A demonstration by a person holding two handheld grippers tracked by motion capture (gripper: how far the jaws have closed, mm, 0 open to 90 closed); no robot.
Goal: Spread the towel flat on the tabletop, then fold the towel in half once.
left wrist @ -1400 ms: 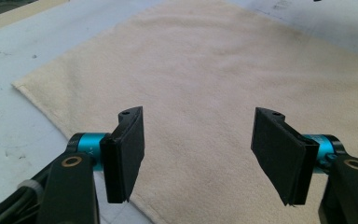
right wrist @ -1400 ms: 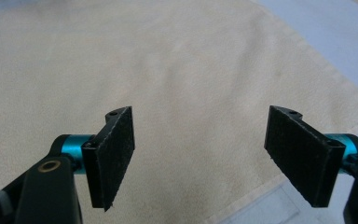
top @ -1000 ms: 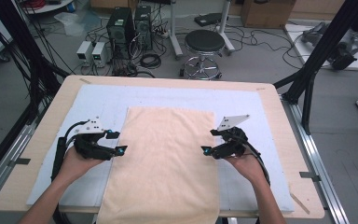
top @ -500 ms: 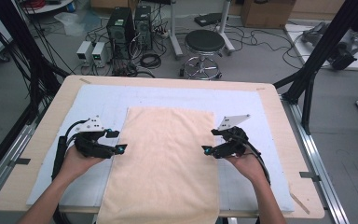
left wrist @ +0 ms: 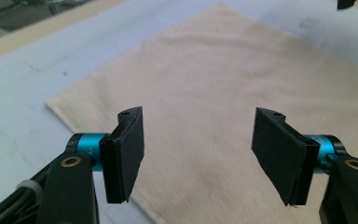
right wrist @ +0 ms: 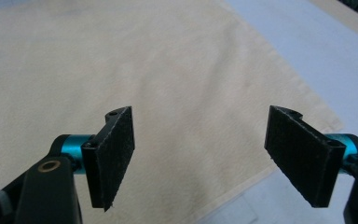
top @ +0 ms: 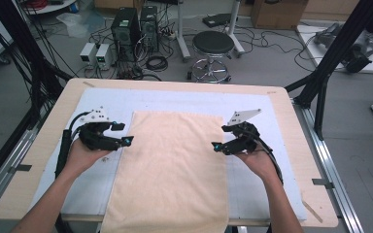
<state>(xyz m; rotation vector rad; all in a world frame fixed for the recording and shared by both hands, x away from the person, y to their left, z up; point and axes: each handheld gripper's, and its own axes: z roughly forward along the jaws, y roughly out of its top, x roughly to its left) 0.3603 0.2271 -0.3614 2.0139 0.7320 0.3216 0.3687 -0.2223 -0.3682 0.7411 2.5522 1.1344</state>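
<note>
A cream cloth (top: 172,162) lies flat on the pale blue mat (top: 175,99), its near end hanging over the table's front edge. My left gripper (top: 125,138) hovers at the cloth's left edge, jaws wide apart and empty. My right gripper (top: 217,146) is at the cloth's right edge, also open and empty. In the left gripper view the gripper (left wrist: 198,156) stands over the cloth (left wrist: 223,84), near its left edge and far corner. The right gripper view shows that gripper (right wrist: 207,161) above the cloth (right wrist: 121,70), close to its right edge.
The wooden table (top: 291,121) has bare mat to the left, right and back of the cloth. Behind the table are a black stool (top: 212,46), computer towers (top: 133,26) and cables on the floor. Black frame posts (top: 330,58) rise at both sides.
Both grippers have barely moved; the left one edged slightly toward the cloth's left edge.
</note>
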